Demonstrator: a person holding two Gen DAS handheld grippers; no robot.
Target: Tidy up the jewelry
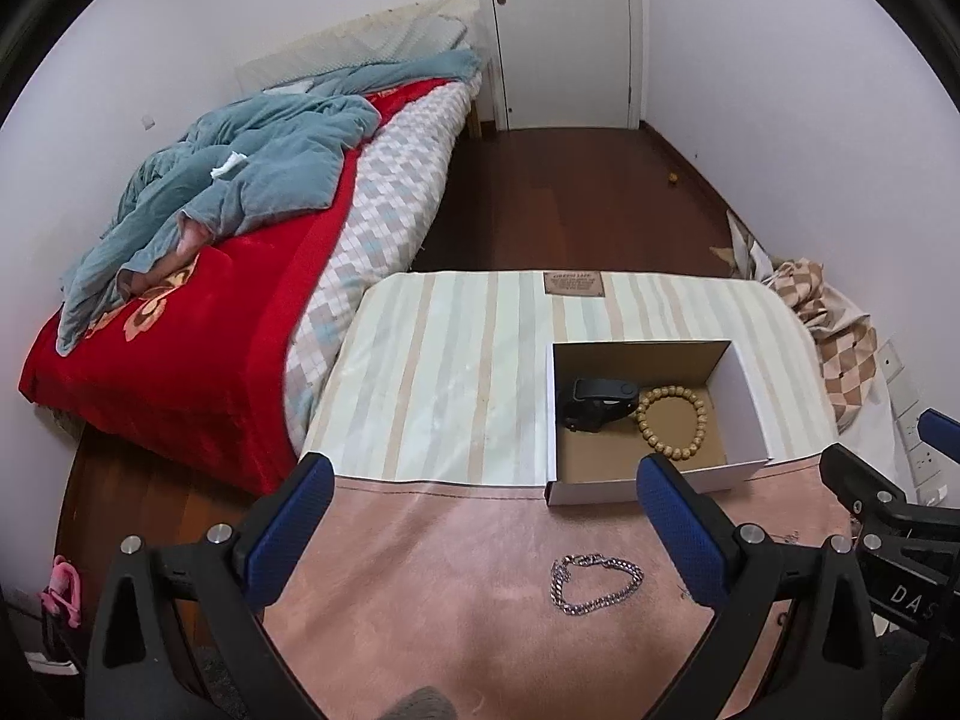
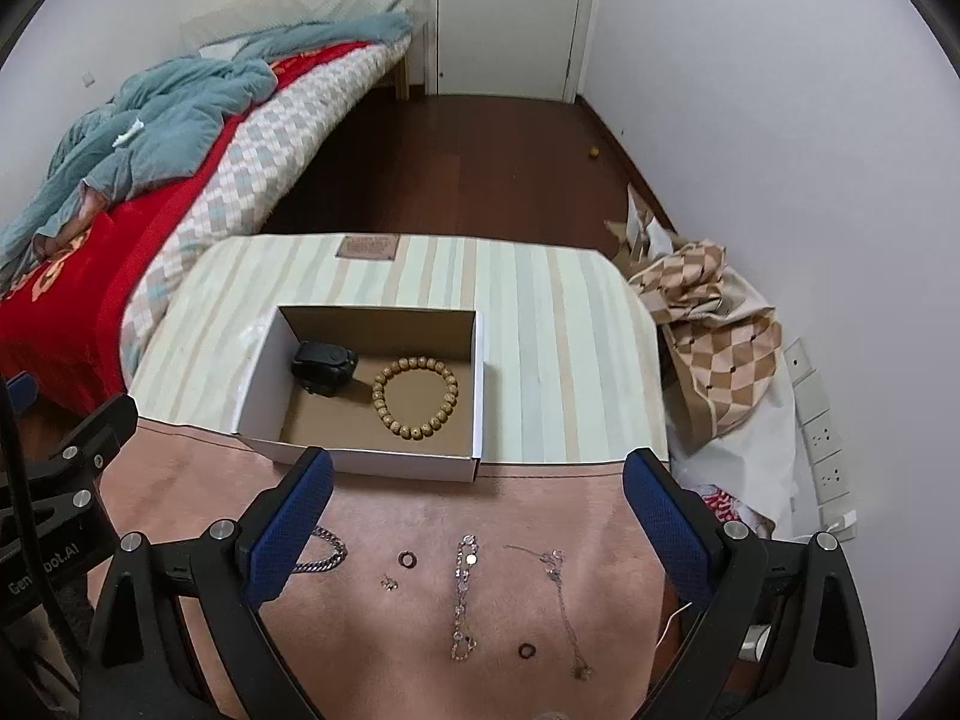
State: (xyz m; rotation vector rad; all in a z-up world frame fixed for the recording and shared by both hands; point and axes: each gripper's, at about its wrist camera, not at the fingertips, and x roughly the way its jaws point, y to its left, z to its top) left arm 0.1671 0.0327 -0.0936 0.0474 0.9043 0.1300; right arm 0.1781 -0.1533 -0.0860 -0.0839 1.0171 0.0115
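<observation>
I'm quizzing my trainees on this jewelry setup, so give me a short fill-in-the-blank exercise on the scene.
1. The wooden bead bracelet lies inside the cardboard ____.
2. Beside the bracelet in the box sits a ____ watch.
3. The silver chain bracelet lies on the ____ cloth.
4. The fingers of both grippers hold ____.

Missing words: box; black; pink; nothing

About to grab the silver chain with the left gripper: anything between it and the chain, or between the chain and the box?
Nothing visible. The chain lies alone on the pink cloth under the open left gripper, and the box is just beyond it.
</observation>
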